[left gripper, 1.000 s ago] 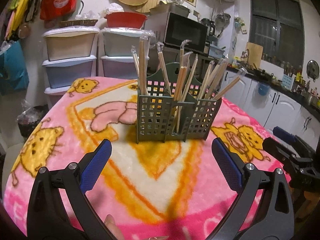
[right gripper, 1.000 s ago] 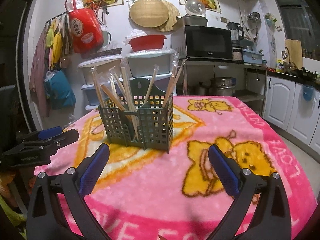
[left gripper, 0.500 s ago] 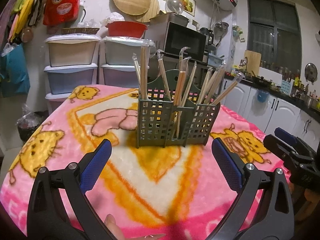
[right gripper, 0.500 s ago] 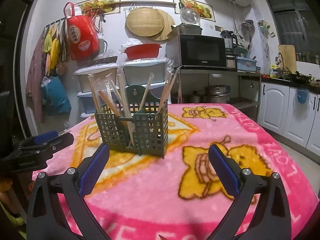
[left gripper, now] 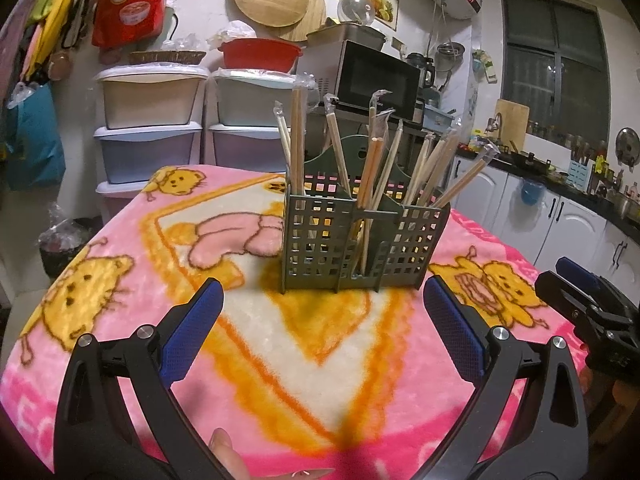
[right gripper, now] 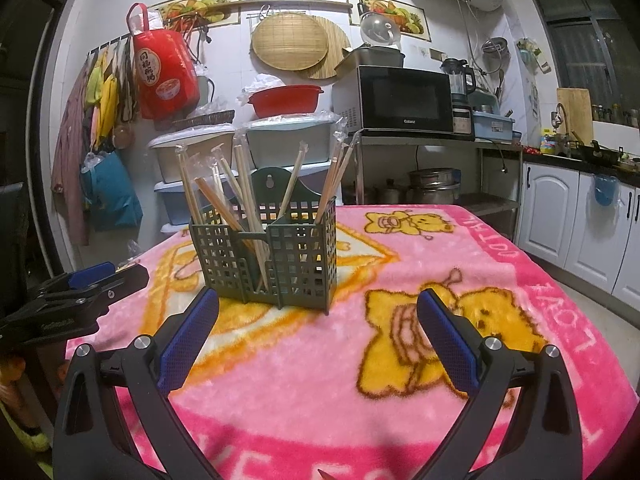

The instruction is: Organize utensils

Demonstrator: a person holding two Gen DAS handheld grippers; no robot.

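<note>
- Your left black two-finger gripper with blue textured pads (left gripper: 322,332) was spread wide, nothing between its jaws.
- Your bare fingertip (left gripper: 226,450) showed at the bottom edge under that gripper.
- Your right black two-finger gripper with blue textured pads (right gripper: 318,338) was likewise spread wide and held nothing.
- Each gripper appeared side-on at the edge of the other's view, level and well apart.

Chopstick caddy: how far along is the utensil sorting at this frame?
Looks close to finished. Done: the wrapped chopsticks stand across the compartments of the green caddy on the pink blanket, and none lie loose on what shows of it. In hand: nothing; the left gripper and right gripper are both open and empty, short of the caddy. Left: nothing visible, perhaps only straightening.
</note>
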